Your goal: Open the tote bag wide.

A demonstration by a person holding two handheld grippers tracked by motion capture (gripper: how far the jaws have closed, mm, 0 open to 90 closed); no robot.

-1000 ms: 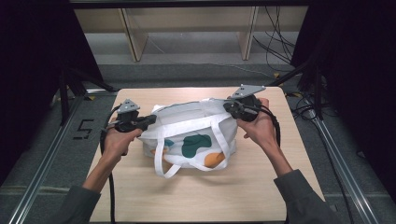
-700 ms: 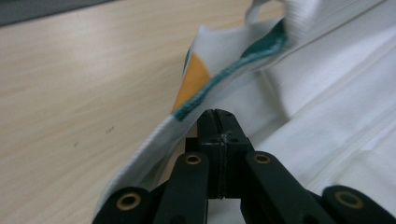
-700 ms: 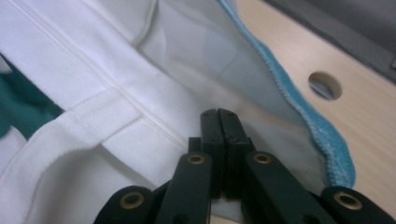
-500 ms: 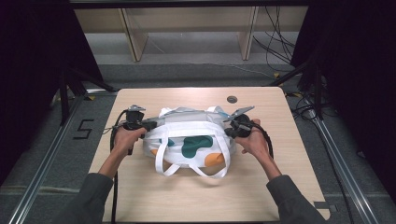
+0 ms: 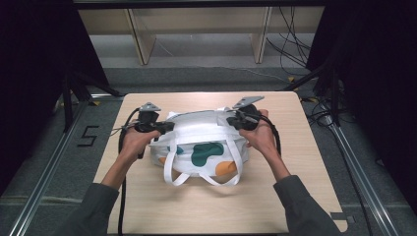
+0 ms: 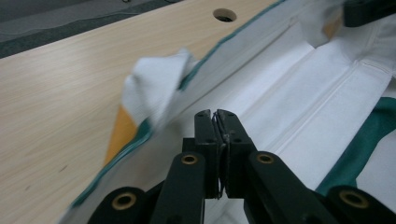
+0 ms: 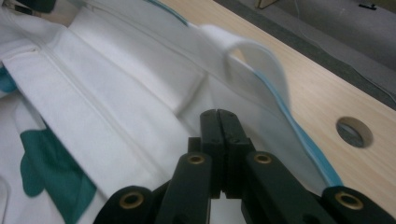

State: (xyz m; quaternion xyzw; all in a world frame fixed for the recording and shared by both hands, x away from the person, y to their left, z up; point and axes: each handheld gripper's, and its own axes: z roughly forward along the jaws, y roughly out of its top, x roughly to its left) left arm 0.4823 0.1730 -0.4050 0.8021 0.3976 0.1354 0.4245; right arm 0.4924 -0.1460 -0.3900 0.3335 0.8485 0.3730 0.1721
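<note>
A white cloth tote bag [image 5: 201, 142] with green and orange patches lies in the middle of the wooden table [image 5: 295, 196], its straps [image 5: 169, 169] looping toward the near side. My left gripper [image 5: 169, 127] is shut on the bag's left upper edge, and my right gripper [image 5: 230, 120] is shut on its right upper edge. In the left gripper view the jaws [image 6: 217, 114] pinch a thin fold of the white bag [image 6: 303, 93]. In the right gripper view the jaws [image 7: 220, 114] are pressed together over the bag [image 7: 116, 84] fabric.
A round hole [image 6: 224, 15] [image 7: 354, 131] is cut in the tabletop just beyond the bag. Wooden shelving [image 5: 196, 29] stands behind the table and cables [image 5: 295, 54] lie on the floor. Bare tabletop stretches along the near side.
Both grippers have kept hold of the bag. They dipped toward the near side and came slightly closer together; the bag now sits lower and flatter with its straps spread forward.
</note>
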